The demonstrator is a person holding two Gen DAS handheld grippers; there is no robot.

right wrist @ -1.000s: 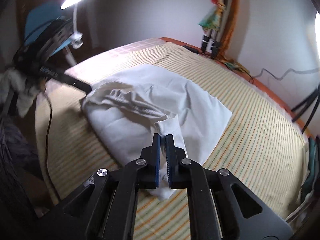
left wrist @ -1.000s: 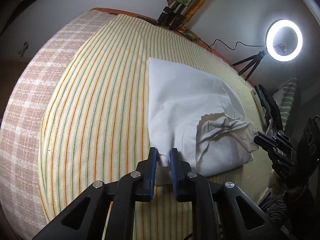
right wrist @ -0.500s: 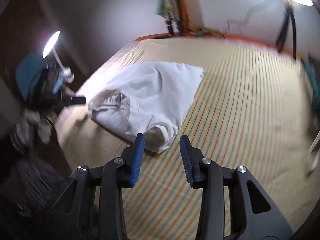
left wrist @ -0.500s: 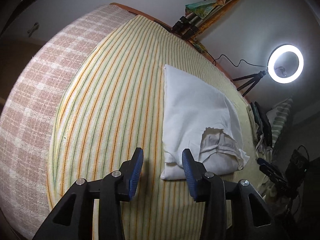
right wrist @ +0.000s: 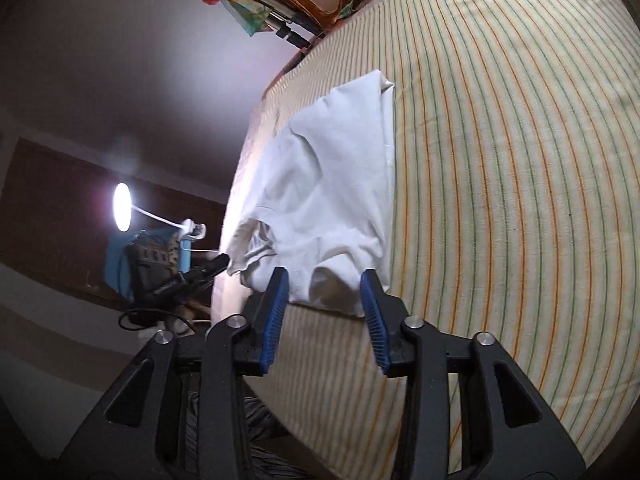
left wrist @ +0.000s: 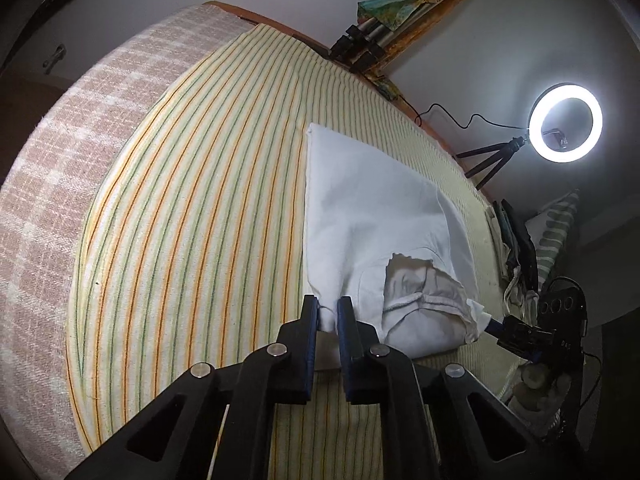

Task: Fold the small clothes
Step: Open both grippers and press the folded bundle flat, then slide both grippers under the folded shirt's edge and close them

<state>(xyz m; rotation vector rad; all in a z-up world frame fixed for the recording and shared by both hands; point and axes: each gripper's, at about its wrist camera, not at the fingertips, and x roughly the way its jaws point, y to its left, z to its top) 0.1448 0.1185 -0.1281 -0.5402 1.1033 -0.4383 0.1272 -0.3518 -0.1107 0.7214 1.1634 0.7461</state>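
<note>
left wrist: left hand-held gripper [left wrist: 328,314] again clamped on white garment [left wrist: 372,216], right released.

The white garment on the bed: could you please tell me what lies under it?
The white garment lies on the striped bedsheet, which shows all around it. Its own folded layers and the sheet directly beneath are covered. The left tool pinches its near corner.

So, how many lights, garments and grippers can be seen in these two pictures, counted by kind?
Lights: 2, the ring light and the desk lamp
Garments: 1, the white shirt
Grippers: 2, the left gripper and the right gripper
Total: 5
</note>
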